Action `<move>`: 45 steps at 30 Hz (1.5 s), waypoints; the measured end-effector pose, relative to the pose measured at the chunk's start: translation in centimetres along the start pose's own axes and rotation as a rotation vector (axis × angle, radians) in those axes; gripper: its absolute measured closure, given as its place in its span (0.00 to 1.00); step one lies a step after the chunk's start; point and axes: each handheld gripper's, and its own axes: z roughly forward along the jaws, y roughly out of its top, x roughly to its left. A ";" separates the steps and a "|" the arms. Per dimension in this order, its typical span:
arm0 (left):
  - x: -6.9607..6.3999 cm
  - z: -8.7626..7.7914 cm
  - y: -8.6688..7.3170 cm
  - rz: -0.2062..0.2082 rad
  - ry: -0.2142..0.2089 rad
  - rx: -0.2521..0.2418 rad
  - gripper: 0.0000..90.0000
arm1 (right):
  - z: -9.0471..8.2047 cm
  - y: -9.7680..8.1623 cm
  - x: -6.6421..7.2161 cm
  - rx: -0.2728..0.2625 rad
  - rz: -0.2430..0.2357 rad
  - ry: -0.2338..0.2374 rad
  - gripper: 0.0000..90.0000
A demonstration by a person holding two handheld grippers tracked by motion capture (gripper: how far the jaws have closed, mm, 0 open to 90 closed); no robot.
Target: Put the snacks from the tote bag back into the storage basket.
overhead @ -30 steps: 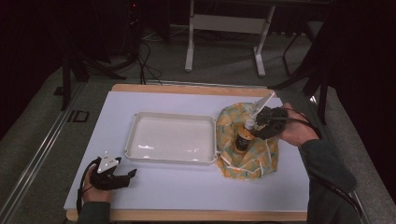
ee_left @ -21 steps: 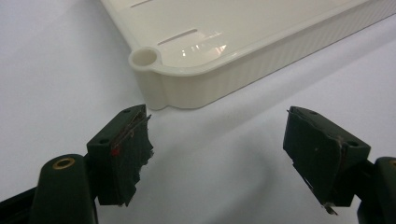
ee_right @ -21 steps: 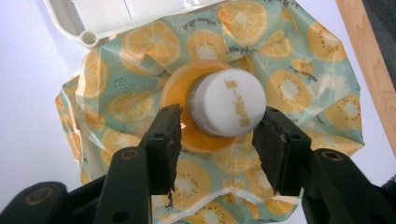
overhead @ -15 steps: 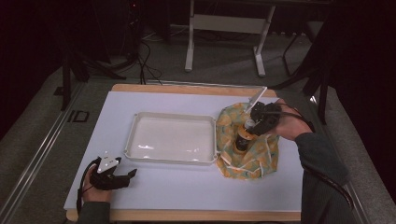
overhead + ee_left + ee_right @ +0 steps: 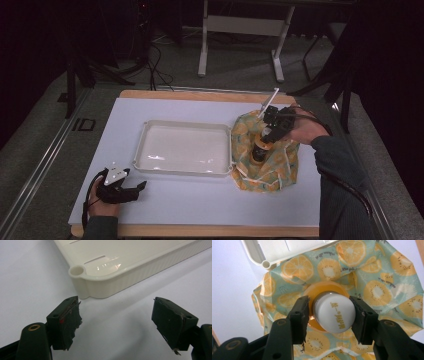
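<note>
An amber bottle with a white cap (image 5: 334, 315) stands upright on a cloth pouch (image 5: 387, 290) printed with orange and kiwi slices. My right gripper (image 5: 329, 299) comes down from above, its jaws closed against both sides of the cap. From the high view, the bottle (image 5: 259, 149) sits mid-pouch (image 5: 272, 172) at the right of the table, under the right gripper (image 5: 267, 136). My left gripper (image 5: 140, 186) rests near the front left edge of the table. Its jaws (image 5: 116, 305) stand wide open, holding nothing.
A shallow cream tray (image 5: 185, 172) lies in the middle of the white table, its right end touching the pouch. The tray's rounded corner (image 5: 80, 275) is just ahead of the left gripper. Another tray corner (image 5: 265, 263) lies beyond the bottle.
The right hand has shifted a little left and toward the far side, over the bottle. Bottle, pouch, tray and left gripper have stayed put.
</note>
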 end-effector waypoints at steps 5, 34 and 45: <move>0.0 0.0 0.0 0.004 0.001 0.000 0.26 | -0.3 0.2 0.1 0.022 -0.004 0.019 0.63; -0.1 0.0 0.0 0.006 0.003 0.000 0.26 | -2.6 0.2 1.1 0.048 -0.045 -0.025 0.66; -0.1 0.0 0.0 0.007 0.004 0.002 0.26 | -3.7 0.0 1.2 0.045 -0.042 -0.054 0.66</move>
